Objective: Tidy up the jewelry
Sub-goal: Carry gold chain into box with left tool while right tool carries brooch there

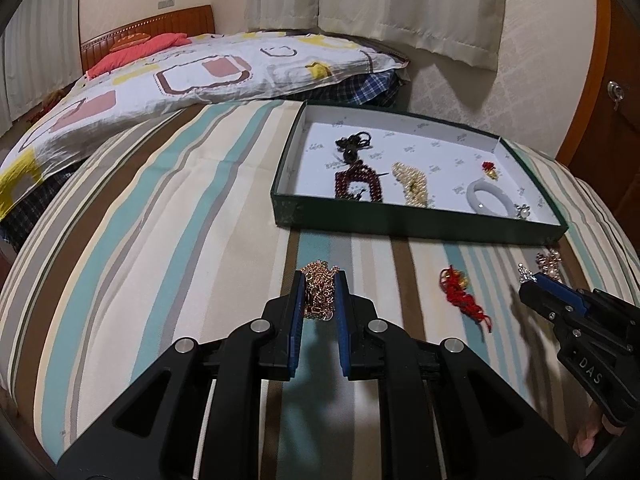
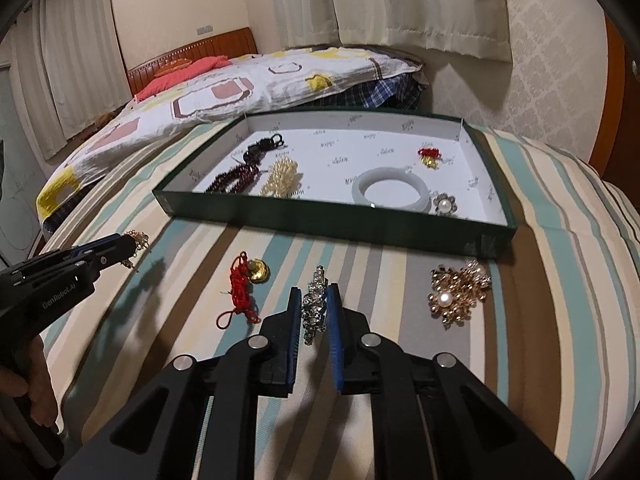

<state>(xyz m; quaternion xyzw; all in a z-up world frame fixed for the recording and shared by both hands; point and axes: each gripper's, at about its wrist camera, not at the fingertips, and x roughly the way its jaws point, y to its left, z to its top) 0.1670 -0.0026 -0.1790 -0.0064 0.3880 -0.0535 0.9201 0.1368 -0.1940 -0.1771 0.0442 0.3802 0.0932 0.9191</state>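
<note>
A bunched gold chain (image 1: pixel 318 292) is pinched by my left gripper (image 1: pixel 320 280), which is shut on it just above the striped bedspread. In the right wrist view my right gripper (image 2: pixel 315 294) is shut on a silver rhinestone piece (image 2: pixel 314 308). Both show in each other's view: the left gripper (image 2: pixel 132 242) at the left with the gold chain (image 2: pixel 138 238), the right gripper (image 1: pixel 530 278) at the right with the rhinestone piece (image 1: pixel 526 274). A green box (image 2: pixel 320 222) lined white holds beads, pearls, a white bangle (image 2: pixel 386 190) and small charms.
On the bedspread lie a red cord with a gold charm (image 2: pixel 246 284) and a gold pearl brooch (image 2: pixel 458 294), both in front of the box. A patterned quilt (image 1: pixel 180 76) is heaped behind. A hand (image 2: pixel 36 384) holds the left gripper's handle.
</note>
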